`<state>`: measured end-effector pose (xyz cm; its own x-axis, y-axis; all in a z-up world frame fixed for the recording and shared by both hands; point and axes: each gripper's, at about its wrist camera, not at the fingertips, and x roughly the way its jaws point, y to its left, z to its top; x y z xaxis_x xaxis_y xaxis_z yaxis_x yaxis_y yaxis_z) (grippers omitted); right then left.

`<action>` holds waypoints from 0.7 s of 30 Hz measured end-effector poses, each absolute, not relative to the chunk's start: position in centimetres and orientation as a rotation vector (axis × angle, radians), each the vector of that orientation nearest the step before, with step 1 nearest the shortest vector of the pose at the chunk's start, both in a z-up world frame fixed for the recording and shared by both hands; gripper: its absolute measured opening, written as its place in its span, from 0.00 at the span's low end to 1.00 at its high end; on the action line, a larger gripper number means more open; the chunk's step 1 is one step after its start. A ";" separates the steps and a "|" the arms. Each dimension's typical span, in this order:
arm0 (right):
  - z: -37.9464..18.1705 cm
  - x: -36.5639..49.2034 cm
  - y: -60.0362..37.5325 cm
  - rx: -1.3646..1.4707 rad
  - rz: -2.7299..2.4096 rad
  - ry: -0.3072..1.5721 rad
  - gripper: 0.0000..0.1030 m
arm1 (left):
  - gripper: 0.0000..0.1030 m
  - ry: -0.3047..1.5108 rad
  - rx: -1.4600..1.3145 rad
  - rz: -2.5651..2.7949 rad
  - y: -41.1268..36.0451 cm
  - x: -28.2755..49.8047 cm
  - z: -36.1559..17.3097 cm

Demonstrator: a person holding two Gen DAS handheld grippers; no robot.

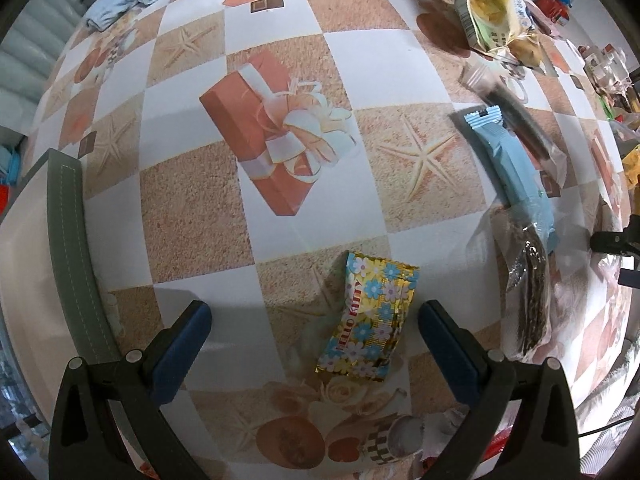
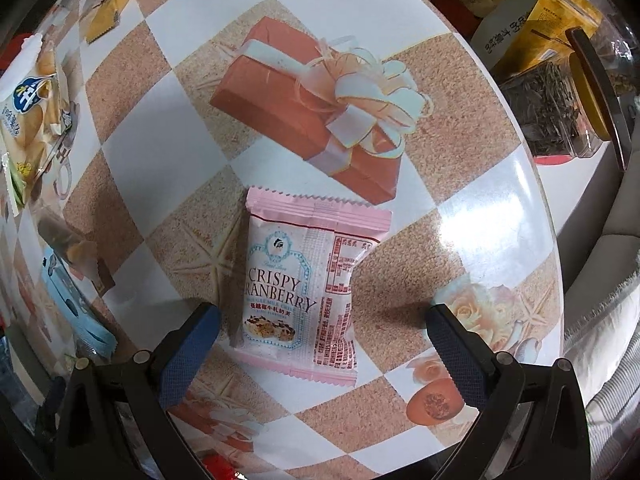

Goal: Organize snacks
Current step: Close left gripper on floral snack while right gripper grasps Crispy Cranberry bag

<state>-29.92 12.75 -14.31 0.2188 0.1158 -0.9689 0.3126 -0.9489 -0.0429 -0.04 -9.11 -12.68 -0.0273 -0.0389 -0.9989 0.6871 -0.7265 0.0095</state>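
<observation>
My left gripper (image 1: 314,330) hangs over the glossy checkered tablecloth (image 1: 192,216), jaws spread wide around a small foil packet (image 1: 370,318) printed with blue and yellow flowers; it lies crinkled and flat, nearer my right-hand pad, touching neither. Further right lie a matte blue wrapper (image 1: 510,164) with a zigzag end and a clear cellophane bag of dark sticks (image 1: 528,300), perhaps seaweed; the blur makes that hard to tell. My right gripper (image 2: 322,336) is equally wide, empty, straddling a pink pillow-shaped Crispy Cranberry packet (image 2: 304,284) with serrated seams, flat on the cloth.
</observation>
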 end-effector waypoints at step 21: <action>-14.1 -29.5 10.5 2.236 -1.762 0.530 0.79 | 0.98 0.587 1.803 -1.739 -9.2 -2.0 -11.6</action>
<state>-29.46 10.46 -14.10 0.2048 0.1306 -0.9700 0.4264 -0.9040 -0.0316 -2.02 -9.21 -11.64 0.0621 -0.0690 -0.9957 0.6583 -0.7470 0.0928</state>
